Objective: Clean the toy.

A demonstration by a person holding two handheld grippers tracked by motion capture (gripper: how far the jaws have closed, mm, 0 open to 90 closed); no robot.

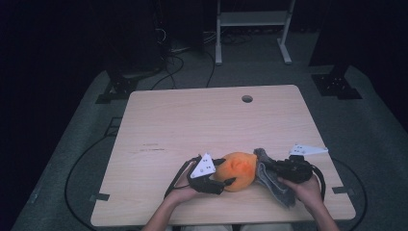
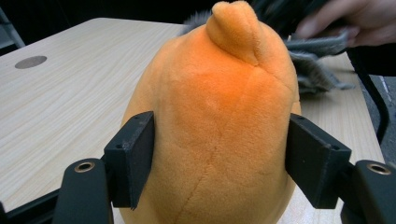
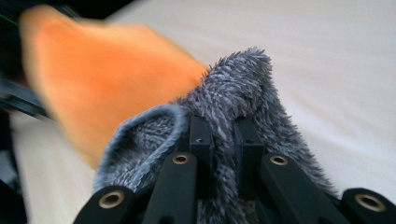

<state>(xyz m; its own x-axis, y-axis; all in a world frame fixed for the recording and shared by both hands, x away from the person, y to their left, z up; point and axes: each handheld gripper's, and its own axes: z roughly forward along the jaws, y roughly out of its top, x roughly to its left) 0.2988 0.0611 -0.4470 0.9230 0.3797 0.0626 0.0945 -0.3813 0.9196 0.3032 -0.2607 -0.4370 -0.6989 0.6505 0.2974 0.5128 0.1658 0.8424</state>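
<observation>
Altogether one orange plush toy, one grey cloth

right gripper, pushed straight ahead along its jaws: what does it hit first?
Likely the orange plush. The right gripper is clamped on the grey fuzzy cloth, and the plush sits just past it, though blur leaves depth unclear.

The plush toy sits on the worktop near its front edge, between the two hand-held grippers. The left hand-held gripper flanks it on the left; the fuzzy cloth lies just right of it, in the right hand-held gripper.
</observation>
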